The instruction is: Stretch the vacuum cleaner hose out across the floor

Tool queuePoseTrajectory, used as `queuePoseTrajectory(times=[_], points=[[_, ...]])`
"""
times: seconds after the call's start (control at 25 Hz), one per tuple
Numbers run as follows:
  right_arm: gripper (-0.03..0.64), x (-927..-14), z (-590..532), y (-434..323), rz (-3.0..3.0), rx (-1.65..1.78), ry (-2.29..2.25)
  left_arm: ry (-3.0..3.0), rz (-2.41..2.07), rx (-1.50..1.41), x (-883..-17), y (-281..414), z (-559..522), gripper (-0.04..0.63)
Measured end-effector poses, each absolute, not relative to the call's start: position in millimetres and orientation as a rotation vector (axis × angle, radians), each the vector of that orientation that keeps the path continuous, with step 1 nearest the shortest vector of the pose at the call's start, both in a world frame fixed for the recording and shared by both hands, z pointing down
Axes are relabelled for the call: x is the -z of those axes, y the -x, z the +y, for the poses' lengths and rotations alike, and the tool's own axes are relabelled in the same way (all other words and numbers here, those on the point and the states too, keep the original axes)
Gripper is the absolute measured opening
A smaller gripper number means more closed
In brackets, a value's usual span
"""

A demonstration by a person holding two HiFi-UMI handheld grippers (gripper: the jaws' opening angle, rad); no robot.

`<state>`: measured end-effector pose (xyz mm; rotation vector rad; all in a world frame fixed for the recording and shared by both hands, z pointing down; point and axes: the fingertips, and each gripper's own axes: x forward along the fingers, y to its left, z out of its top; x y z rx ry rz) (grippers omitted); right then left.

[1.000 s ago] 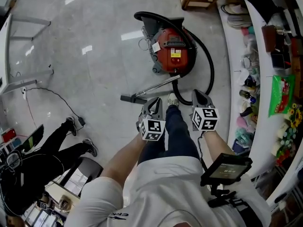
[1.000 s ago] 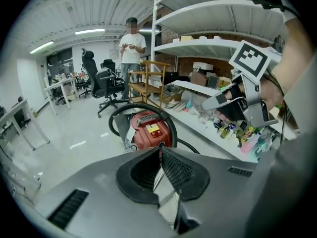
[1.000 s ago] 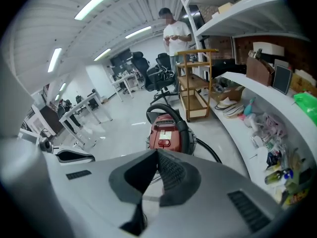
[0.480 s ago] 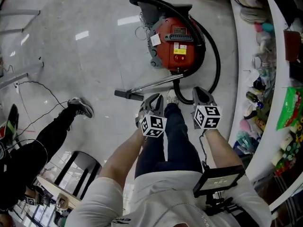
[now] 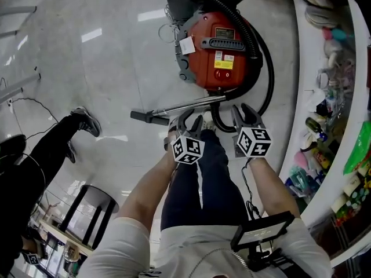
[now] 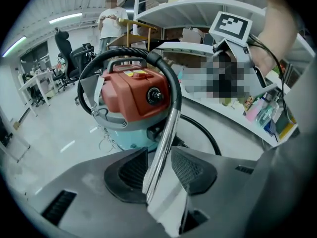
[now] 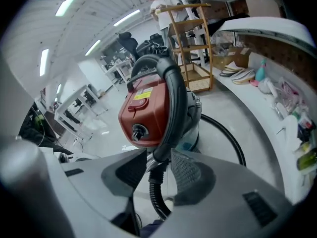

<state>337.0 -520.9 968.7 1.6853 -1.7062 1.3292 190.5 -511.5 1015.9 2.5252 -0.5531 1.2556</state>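
The grey floor (image 5: 87, 68) is the biggest thing under me, and the red canister vacuum cleaner (image 5: 223, 51) stands on it just ahead of my feet. Its black hose (image 5: 268, 80) is not stretched out at all. It rises from the top of the canister, wraps round its right side near the white shelf (image 5: 298, 86), and curls back to the cuff in front of my shoe. From there the metal wand (image 5: 191, 103) lies across the floor towards the floor nozzle (image 5: 145, 117) on my left.

My left tongs (image 5: 188, 123) have just been opening. In the left gripper view the wand runs up between the pads, which stand apart and are not pressing on it. My right tongs (image 5: 243, 117) have likewise just been opening. The right gripper view shows the hose cuff, where the ribbed hose meets the wand, between the spread pads, not gripped.

I see three risks. The wand is smooth and round, so a shallow bite by the left tongs could slip or let it roll. The hose hugs the canister, so pulling before the loop is freed could drag or tip the vacuum cleaner towards the shelf. The nozzle end could also swing towards the seated person's shoe (image 5: 87, 121).
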Motion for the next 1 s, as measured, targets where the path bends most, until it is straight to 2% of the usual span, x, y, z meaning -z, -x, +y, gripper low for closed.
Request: queuePoseTrajectory(times=[0.12, 0.28, 1.0], points=[[0.171, -990, -526, -336, -1.711, -1.375, -1.697, -2.551, -0.498, -1.302, -1050, -192, -513, 0.152], [0.193, -1010, -533, -333, -1.727, -1.406, -1.700, -2.595, -0.422, -1.358, -1088, -193, -514, 0.184], [0.193, -1027, -545, -335, -1.728, -1.525, -1.729, -2.735, -0.217, -1.404, -1133, -232, -514, 0.180]])
